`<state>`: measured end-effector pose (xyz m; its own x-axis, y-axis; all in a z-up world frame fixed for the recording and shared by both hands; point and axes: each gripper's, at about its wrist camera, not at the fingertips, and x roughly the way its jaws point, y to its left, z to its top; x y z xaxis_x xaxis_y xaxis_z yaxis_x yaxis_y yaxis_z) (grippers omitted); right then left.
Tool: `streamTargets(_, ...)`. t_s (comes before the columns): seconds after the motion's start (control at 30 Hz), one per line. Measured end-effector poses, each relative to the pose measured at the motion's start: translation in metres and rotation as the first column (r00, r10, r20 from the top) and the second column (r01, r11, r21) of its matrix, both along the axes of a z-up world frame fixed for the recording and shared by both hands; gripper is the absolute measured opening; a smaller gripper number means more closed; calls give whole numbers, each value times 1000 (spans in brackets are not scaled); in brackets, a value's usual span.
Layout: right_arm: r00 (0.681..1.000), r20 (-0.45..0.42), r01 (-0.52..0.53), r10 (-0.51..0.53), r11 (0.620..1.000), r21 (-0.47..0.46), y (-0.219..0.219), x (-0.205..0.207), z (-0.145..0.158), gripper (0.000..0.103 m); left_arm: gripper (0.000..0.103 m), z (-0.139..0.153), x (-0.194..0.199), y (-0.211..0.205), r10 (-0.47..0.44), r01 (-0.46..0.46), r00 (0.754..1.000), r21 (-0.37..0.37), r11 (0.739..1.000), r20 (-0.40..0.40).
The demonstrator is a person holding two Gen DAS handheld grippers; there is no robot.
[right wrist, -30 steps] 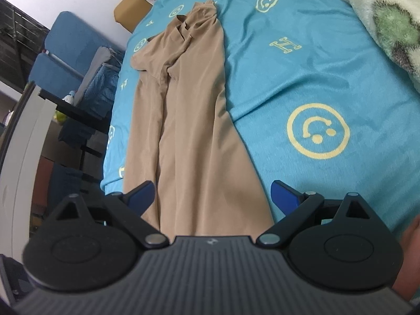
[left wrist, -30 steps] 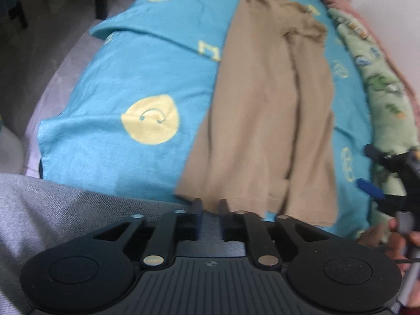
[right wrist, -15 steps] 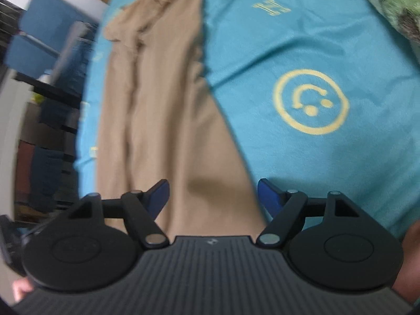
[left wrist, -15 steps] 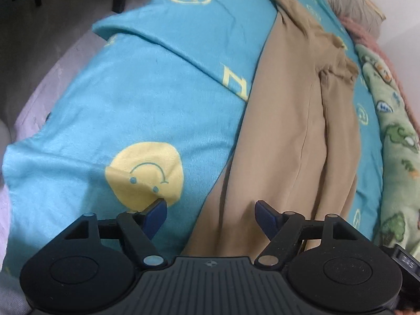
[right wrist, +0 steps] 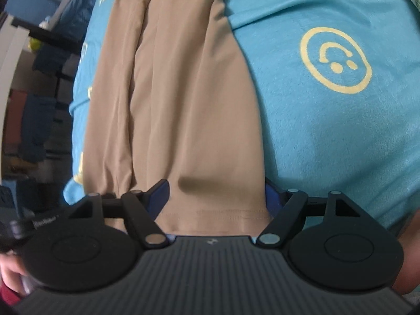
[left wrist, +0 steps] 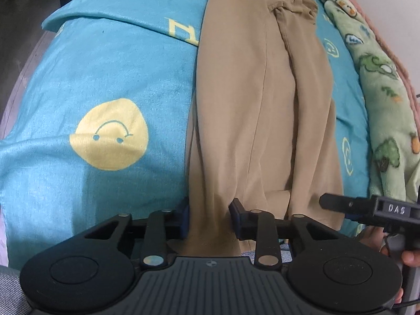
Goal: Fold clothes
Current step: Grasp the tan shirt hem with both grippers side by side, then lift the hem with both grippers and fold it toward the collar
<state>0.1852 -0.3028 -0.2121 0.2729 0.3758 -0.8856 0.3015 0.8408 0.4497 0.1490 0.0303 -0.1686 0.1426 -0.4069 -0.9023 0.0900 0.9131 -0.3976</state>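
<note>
A long tan garment (left wrist: 249,92) lies folded lengthwise on a teal bedsheet (left wrist: 118,73) with yellow smiley faces. In the left wrist view my left gripper (left wrist: 208,220) sits at the garment's near left corner. Its jaws are closing, and bunched tan cloth fills the gap from pad to pad. The right wrist view shows the garment (right wrist: 183,92) running away from my right gripper (right wrist: 216,197). That gripper stands wide, its blue fingers (right wrist: 160,197) straddling the flat stitched hem without pinching it. The right gripper's black body (left wrist: 367,210) also shows in the left wrist view.
A green patterned blanket (left wrist: 388,110) lies along the right side of the bed. Blue chairs (right wrist: 34,2) and dark furniture stand beyond the bed's left edge (right wrist: 76,99). A hand (left wrist: 409,257) holds the right gripper's handle.
Both grippers came down closer to the garment's near end. The left one opened wide, then closed onto the cloth's corner. The right one narrowed a little around the hem.
</note>
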Motion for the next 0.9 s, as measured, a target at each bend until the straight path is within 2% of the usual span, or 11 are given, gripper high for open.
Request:
streamTargets(0.07,999,-6,-48,48,998,-30,9,-3,2,77,17,3,-2,-1,0,0,1000,-6,1000,12)
streamTargets(0.17,985,-27,-170,168,973,-158,35,-3,3,77,12,6,-4,-2,7,-7,999,-10,1000,31)
streamTargets(0.2,979,-32,-206,204,958,-201,44,-3,4,72,10,7,-5,-2,10,-10,999,-12,1000,37)
streamTargets(0.23,972,-40,-234,231,938,-257,52,-5,5,66,10,9,-6,-3,14,-13,999,-14,1000,43)
streamTargets(0.27,967,-40,-253,253,923,-288,58,-7,6,54,8,10,-6,-3,17,-17,999,-14,1000,50)
streamTargets(0.3,961,-38,-271,273,909,-317,63,-9,8,38,7,12,-7,-4,21,-20,998,-15,1000,57)
streamTargets(0.37,959,-17,-273,282,909,-315,64,-13,14,17,6,18,-7,-5,27,-26,997,-26,999,77)
streamTargets(0.47,963,58,-234,262,926,-295,56,-19,35,14,5,33,-8,-2,62,-55,992,-69,996,113)
streamTargets(0.63,961,230,-117,155,978,-172,28,-35,86,13,5,81,-6,14,139,-104,972,-184,978,191)
streamTargets(0.77,932,346,-75,111,990,-116,15,-49,131,13,5,127,-18,25,188,-118,950,-271,955,250)
streamTargets(0.9,889,448,-60,98,993,-97,10,-65,171,13,4,158,-44,31,204,-106,936,-323,940,286)
